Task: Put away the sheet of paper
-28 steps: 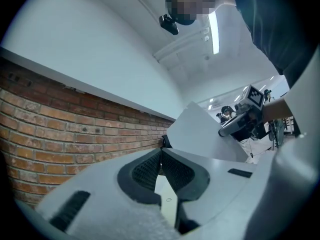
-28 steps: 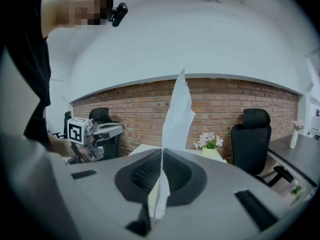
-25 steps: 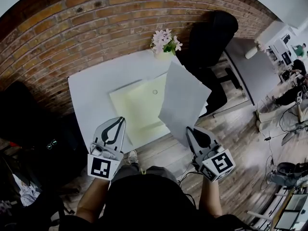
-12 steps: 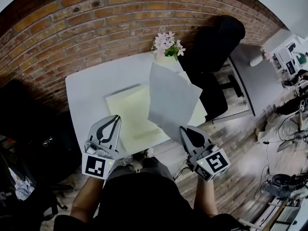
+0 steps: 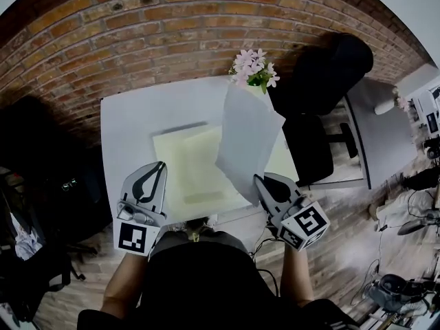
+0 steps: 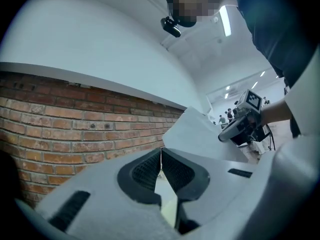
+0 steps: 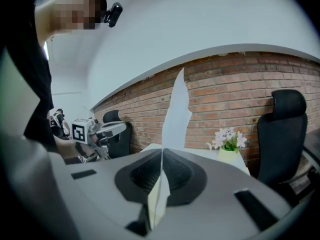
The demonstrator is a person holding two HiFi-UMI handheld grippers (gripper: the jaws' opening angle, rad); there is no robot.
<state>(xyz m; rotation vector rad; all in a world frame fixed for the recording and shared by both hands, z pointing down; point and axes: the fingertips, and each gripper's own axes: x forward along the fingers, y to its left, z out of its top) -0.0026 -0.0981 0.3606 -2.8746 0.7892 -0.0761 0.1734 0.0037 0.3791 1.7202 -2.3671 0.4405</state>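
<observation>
Above the yellow folder [image 5: 189, 174] on the table [image 5: 134, 119], got the sheet of paper [image 5: 247, 139] standing up, bottom corner pinched tight by the right gripper [image 5: 261, 181]. Got the left gripper [image 5: 158, 167] alongside, 2 jaws together, empty, clear of the sheet.

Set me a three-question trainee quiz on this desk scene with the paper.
1. True or false: the right gripper is shut on the sheet of paper, which is lifted off the table.
2. What lies flat on the table? A) a pale yellow folder B) a laptop C) a metal tray
3. Fill in: the flowers stand at the table's ___ edge, seen from the person.

Key: 1 true; 2 A; 3 far.
</observation>
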